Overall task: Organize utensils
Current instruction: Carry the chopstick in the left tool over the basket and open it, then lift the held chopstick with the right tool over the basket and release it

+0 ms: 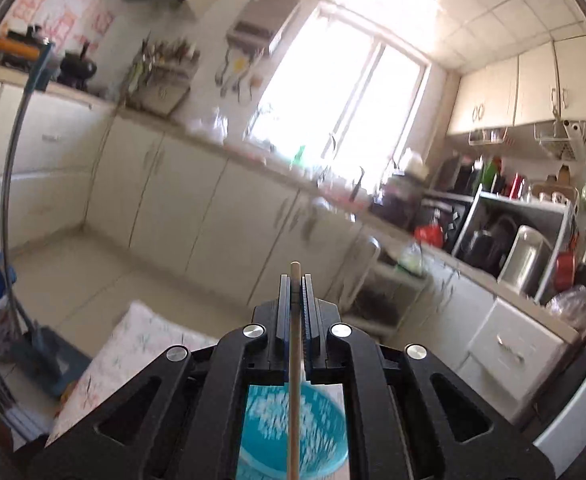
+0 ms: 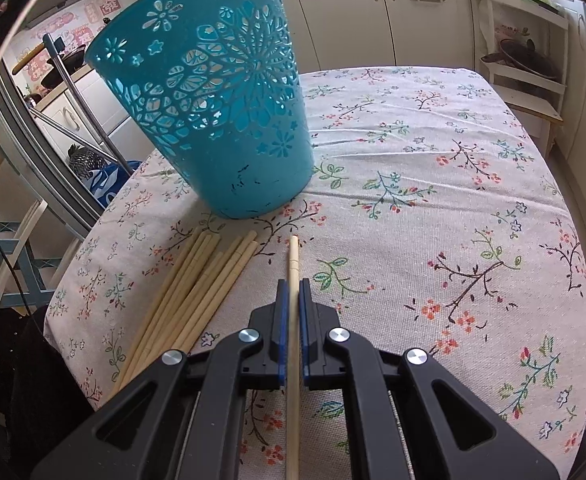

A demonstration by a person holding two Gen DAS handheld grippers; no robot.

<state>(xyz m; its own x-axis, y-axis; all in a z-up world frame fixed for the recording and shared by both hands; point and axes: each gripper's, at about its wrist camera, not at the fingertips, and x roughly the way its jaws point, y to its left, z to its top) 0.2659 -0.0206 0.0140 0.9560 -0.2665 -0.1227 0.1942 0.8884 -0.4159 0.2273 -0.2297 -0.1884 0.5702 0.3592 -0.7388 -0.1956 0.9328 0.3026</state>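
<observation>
Both jaws clamped on one chopstick each: I'd tip the left gripper [image 1: 295, 280] stick [image 1: 294, 360] tip-down into the teal basket [image 2: 213, 100] below it; right gripper [image 2: 293, 284] stick [image 2: 293, 264] hovers just before the basket, beside the loose pile [image 2: 197, 280].

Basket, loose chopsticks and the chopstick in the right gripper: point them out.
Basket [image 2: 229, 120]: right wrist view, patterned side wall.
Loose chopsticks [image 2: 197, 280]: right wrist view, middle of the bundle.
Held chopstick [image 2: 293, 256]: right wrist view, shaft ahead of the pads.
</observation>
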